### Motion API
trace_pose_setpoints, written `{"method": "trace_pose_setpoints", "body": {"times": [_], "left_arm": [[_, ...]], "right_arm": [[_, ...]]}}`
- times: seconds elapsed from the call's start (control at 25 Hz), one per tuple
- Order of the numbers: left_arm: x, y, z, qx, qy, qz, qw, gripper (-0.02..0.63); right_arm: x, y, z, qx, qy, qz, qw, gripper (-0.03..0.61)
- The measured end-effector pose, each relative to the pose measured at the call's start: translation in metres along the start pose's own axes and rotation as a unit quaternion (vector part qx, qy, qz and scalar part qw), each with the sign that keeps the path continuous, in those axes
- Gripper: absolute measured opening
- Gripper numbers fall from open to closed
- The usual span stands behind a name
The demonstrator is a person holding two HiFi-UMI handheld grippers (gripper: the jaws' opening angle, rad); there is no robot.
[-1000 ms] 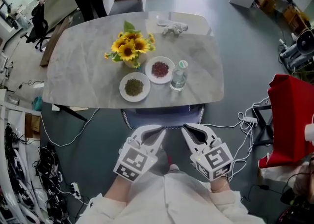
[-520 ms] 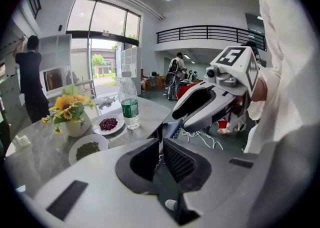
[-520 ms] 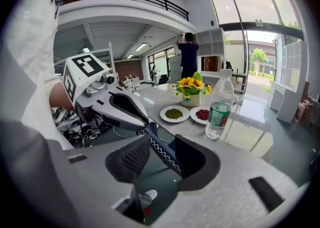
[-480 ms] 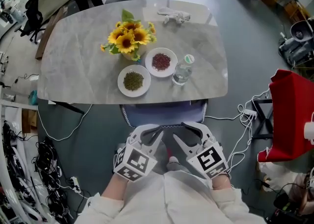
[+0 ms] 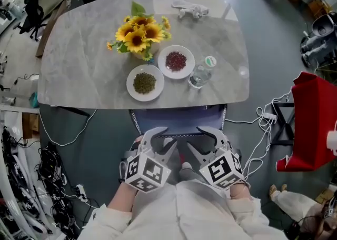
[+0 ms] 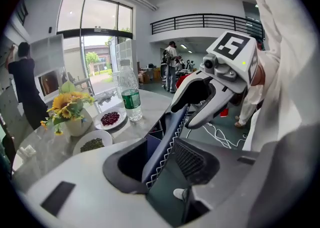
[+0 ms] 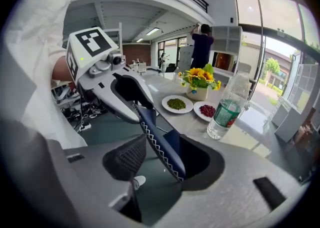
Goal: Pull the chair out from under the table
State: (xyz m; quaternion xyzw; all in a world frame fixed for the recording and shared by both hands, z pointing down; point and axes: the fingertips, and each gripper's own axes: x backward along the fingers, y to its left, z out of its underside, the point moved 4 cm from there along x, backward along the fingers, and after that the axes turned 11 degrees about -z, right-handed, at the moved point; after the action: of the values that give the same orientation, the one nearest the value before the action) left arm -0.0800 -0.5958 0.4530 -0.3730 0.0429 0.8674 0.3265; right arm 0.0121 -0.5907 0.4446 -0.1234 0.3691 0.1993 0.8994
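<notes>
Chair [image 5: 178,122] is tucked under the near edge of the table [image 5: 79,60], with only its dark blue back and the white zigzag stitching along it showing beyond the tabletop; nothing suggests it has been drawn out yet. The left gripper [image 5: 160,138] and the right gripper [image 5: 202,139] hang side by side over that back, just in front of the person; on each, the jaws have just been opening and now stand spread, with the top edge of the chair back running between them; from both gripper views I'd say the pads are not pressing on it, so neither has a hold.

Further out, the table carries a water bottle [image 5: 201,73] close to the near edge, two plates [image 5: 145,83] of dried bits and a vase of sunflowers [image 5: 139,31]; loose cables [image 5: 261,128] trail over the floor to the right of the chair.

Trouble from here looks likely in a few ways; if the jaws close on just the stitched rim, the padding could slide out once the pull begins; if one side grips sooner or harder than the other, the chair may twist and knock the underside of the table, and that tall bottle would be first to topple; a leg could also snag those cables; and the person stands so close behind that there's little room to bring the chair back without stepping away.
</notes>
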Motion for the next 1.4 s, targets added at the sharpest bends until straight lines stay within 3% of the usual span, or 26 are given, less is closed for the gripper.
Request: {"method": "trace_pose_setpoints", "body": {"times": [0.2, 0.44, 0.92, 1.4], "left_arm": [[-0.009, -0.002, 0.006, -0.035, 0.018, 0.009, 0.9992, 0.213], [-0.020, -0.005, 0.014, -0.079, 0.036, 0.019, 0.9960, 0.259], [-0.037, 0.000, 0.025, -0.140, 0.065, 0.039, 0.9872, 0.261], [-0.051, -0.007, 0.035, -0.174, 0.090, 0.056, 0.9790, 0.259]], "right_arm": [[-0.008, -0.006, 0.002, 0.001, 0.008, -0.003, 1.000, 0.201], [-0.022, -0.006, 0.009, 0.050, 0.050, -0.013, 0.997, 0.221], [-0.037, -0.004, 0.019, 0.095, 0.116, -0.018, 0.989, 0.256], [-0.054, -0.009, 0.034, 0.174, 0.197, -0.009, 0.965, 0.256]]}}
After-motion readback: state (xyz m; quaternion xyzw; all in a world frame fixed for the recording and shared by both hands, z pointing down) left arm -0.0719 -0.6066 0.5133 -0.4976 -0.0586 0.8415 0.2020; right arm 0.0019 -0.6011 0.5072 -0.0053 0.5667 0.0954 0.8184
